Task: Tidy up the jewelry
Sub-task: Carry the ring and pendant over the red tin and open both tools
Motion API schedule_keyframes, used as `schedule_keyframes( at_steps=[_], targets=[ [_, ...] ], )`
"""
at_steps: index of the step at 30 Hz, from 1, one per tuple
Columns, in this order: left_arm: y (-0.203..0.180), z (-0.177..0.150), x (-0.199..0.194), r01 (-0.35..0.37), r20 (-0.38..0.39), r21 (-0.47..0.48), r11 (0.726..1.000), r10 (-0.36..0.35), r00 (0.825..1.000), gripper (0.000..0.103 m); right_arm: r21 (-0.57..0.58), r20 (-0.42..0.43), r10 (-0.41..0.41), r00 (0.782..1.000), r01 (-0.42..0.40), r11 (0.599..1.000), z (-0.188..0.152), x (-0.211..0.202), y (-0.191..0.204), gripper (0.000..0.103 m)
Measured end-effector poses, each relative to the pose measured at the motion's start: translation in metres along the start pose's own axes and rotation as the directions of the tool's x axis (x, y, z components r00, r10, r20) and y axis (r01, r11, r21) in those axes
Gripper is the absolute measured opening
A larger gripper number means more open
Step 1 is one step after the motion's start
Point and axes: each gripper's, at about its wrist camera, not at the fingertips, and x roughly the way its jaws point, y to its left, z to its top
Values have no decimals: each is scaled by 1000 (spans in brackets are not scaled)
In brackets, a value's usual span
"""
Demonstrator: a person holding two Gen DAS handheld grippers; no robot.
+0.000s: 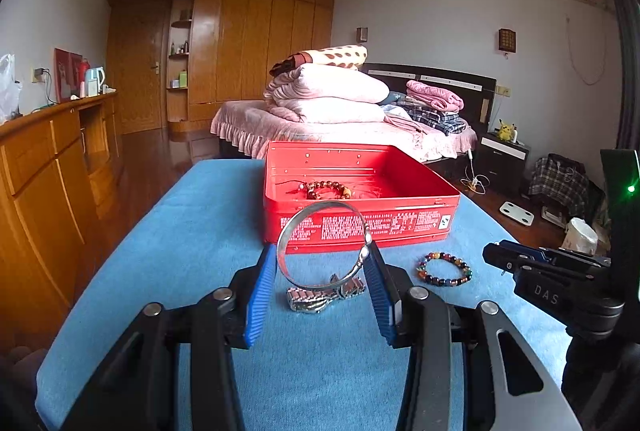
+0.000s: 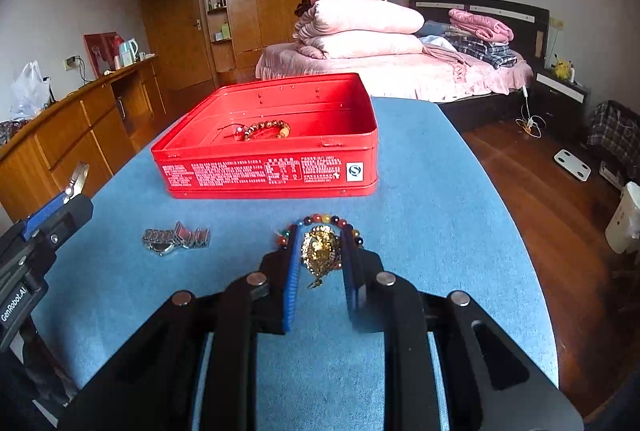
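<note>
A silver bangle [image 1: 324,245] was held upright between the left gripper's [image 1: 323,259] blue pads, just in front of the red tin [image 1: 360,223]. A bunched gold chain [image 2: 321,251] was pinched by the narrowed right gripper [image 2: 321,245], also before the tin. A brown bead bracelet [image 2: 266,130] lay inside the tin, while a coloured bead bracelet [image 1: 445,268] and metal watch [image 2: 176,238] were left on the blue cloth [image 2: 440,231] near its front.
</note>
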Motion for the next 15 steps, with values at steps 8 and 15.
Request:
schedule_keyframes(
  at_steps=[8, 15],
  targets=[
    [-5, 32, 19, 8, 25, 14, 1000, -8, 1000, 44, 7, 52, 22, 998, -22, 1000, 41, 8, 0, 18],
    [-8, 71, 60, 7, 48, 14, 1000, -8, 999, 44, 9, 65, 40, 997, -41, 999, 83, 40, -1, 18]
  ],
)
